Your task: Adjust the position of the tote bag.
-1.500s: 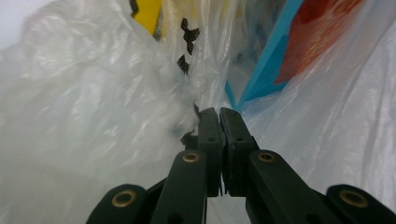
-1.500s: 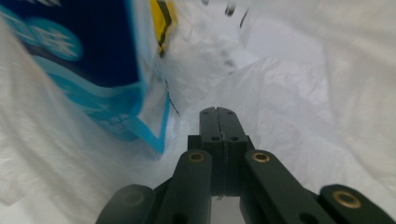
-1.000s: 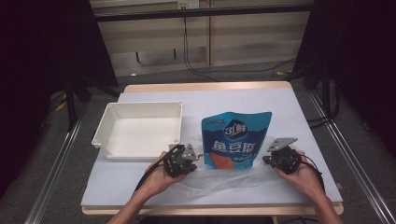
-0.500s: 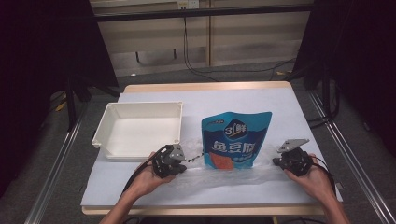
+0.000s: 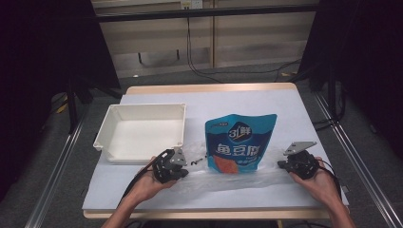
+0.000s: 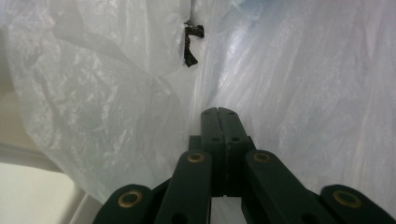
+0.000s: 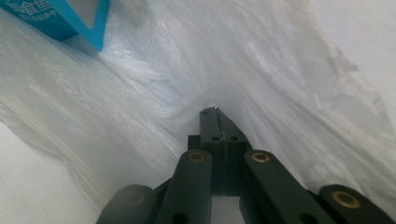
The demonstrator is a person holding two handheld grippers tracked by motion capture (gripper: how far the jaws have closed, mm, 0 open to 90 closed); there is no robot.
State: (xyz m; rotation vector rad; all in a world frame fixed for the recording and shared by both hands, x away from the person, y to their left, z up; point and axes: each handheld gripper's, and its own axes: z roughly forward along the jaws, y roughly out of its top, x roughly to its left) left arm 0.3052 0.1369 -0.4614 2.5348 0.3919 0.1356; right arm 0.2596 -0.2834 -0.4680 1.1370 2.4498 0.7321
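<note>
Both tongs are clenched on the clear bag [image 5: 233,178]: your left gripper [image 5: 184,167] pinches its edge at lower left of the high view, your right gripper [image 5: 283,165] pinches the opposite end at lower right. In the left gripper view the jaws of the left gripper [image 6: 219,112] meet flat with film bunched around them; in the right gripper view the jaws of the right gripper [image 7: 212,112] are closed too, with a sliver of gap at the very tip where plastic seems caught.

What matters for your coming move: the bag lies stretched across the frame between your hands, its long axis running left to right along the near edge of the table [image 5: 285,102]. The blue pouch [image 5: 239,142] stands at centre frame, just behind the bag's middle, its lower edge seemingly overlapping the film. It sits between your two hands, somewhat nearer your right gripper. The bag's mouth can't be told from these views, though a black mark [image 6: 191,42] on the film shows at the top of the left gripper view.

At left of centre, a white tray [image 5: 107,130] sits empty, just beyond your left hand [image 5: 149,183]. You're working on a pale sheet over a wooden top; beyond it, dark curtains, a rail and cables.
</note>
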